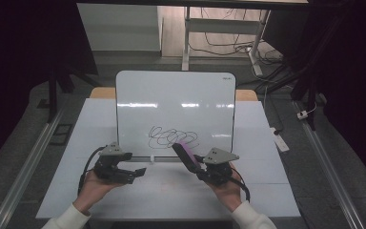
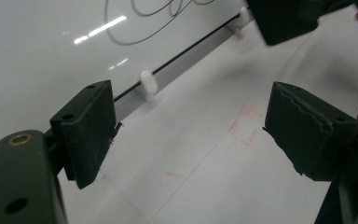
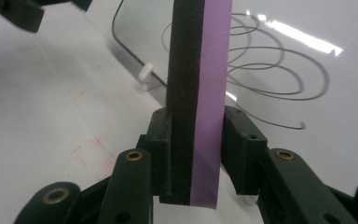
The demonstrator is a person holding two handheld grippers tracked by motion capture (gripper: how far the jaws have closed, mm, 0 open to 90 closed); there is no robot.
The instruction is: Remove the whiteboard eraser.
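High view sets the right claw (image 1: 194, 161) at the near edge of the whiteboard (image 1: 171, 95), clamped on an eraser (image 1: 186, 155) that rises from it and leans up and to the left over the board's lower rim. The eraser is a flat block with a purple face and a dark felt face. Its upper end lies just below the black scribble (image 1: 171, 137) drawn on the lower middle of the board; whether it touches the board surface cannot be told from here.

Right gripper view shows the grip closely: the right claw (image 3: 196, 154) has both pads pressed flat against the eraser (image 3: 198, 84), one on the dark felt side, one on the purple side. The block stands straight up out of the pads, its lower end poking out a little below them, its long part reaching over the scribble (image 3: 270, 70).

The left claw (image 1: 136, 171) sits to the left of the other, low over the white bench (image 1: 267, 191), near the board's bottom edge and well apart from the eraser. In the left gripper view its pads (image 2: 91, 130) stand wide apart with only bare bench (image 2: 205, 177) between them, and a small white clip (image 2: 148, 84) sits on the board's rim just beyond
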